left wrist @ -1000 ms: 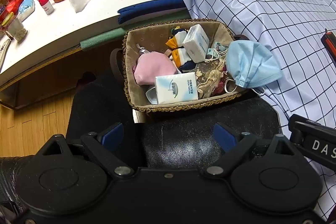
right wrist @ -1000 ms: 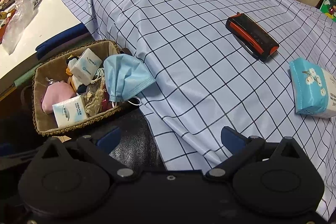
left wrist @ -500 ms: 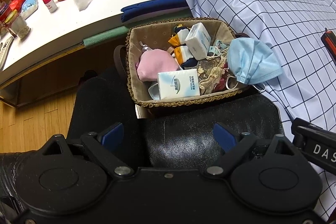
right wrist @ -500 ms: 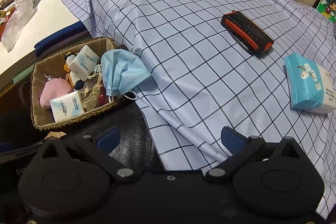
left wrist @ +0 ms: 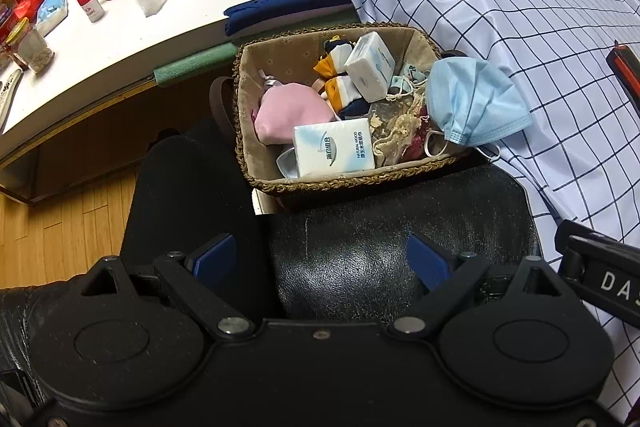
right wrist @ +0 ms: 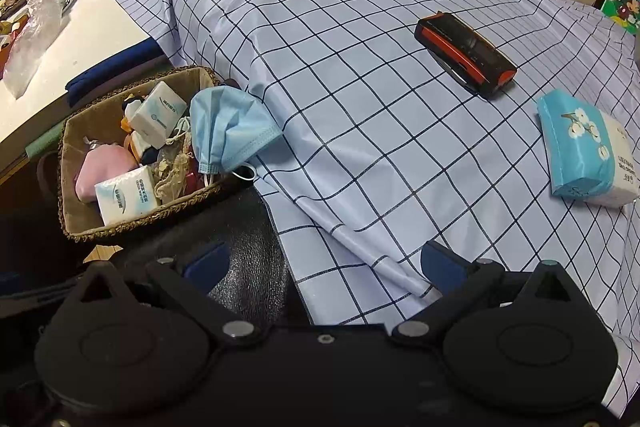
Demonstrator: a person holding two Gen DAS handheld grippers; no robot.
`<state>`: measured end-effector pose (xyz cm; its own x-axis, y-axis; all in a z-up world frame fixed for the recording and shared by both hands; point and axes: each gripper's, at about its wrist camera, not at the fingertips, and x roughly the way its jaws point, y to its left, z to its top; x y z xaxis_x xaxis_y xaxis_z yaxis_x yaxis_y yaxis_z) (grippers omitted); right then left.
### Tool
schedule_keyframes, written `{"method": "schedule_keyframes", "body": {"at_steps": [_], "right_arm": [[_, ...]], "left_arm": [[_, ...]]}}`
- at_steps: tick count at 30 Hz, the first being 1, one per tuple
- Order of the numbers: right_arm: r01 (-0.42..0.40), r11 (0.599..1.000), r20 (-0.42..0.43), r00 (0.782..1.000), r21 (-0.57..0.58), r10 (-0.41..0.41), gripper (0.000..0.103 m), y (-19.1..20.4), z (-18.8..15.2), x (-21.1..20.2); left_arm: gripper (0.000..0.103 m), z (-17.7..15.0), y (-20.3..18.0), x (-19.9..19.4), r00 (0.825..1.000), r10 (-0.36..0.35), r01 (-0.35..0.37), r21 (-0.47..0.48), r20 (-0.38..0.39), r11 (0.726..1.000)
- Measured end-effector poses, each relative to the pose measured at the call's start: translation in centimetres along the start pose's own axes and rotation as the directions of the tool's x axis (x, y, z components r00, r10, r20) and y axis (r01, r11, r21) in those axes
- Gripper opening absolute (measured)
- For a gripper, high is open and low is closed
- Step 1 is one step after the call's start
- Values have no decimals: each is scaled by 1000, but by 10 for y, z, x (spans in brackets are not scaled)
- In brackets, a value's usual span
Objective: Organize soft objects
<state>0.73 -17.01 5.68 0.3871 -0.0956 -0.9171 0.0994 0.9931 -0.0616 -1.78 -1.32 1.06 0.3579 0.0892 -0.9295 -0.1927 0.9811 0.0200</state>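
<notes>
I find both tools idle and empty. The left gripper (left wrist: 320,259) has its jaws standing wide apart over a black leather seat (left wrist: 400,239), nothing between them. The right gripper (right wrist: 324,263) is likewise spread, its left finger over the seat and its right finger over the near edge of the checked cloth (right wrist: 360,107); neither pad touches anything I can see.

The woven basket (left wrist: 320,185) sits beyond the seat, between the white table (left wrist: 160,23) on the left and the draped cloth on the right. Inside it: a pink pouch (left wrist: 292,115) at left, a white tissue pack (left wrist: 334,147) at the near wall, a second tissue pack (left wrist: 370,67) toward the far side, folded socks (left wrist: 340,91), and a lace item (left wrist: 396,131). A blue face mask (left wrist: 472,103) lies half over the basket's right rim, an ear loop dangling outside.

Out on the cloth, well apart from the basket, lies a blue flowered tissue pack (right wrist: 584,155), with a black-and-red device (right wrist: 464,55) beyond it to the left.

My judgement: the flowered pack is the outstanding soft item. It should be light and compressible with a slick wrapper; I would take it across its narrow sides, mid-length, with moderate squeeze. The mask is limp and near weightless; pinch the pleated body, not the loop.
</notes>
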Motion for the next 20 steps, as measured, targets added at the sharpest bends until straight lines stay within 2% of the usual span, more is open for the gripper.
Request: {"method": "schedule_keyframes", "body": {"at_steps": [20], "right_arm": [[1,1000,-28,1000,-8,-1,102,5,2,12]], "left_arm": [[90,3,-1,11,1000,-3,3,0,-28,1000]]}}
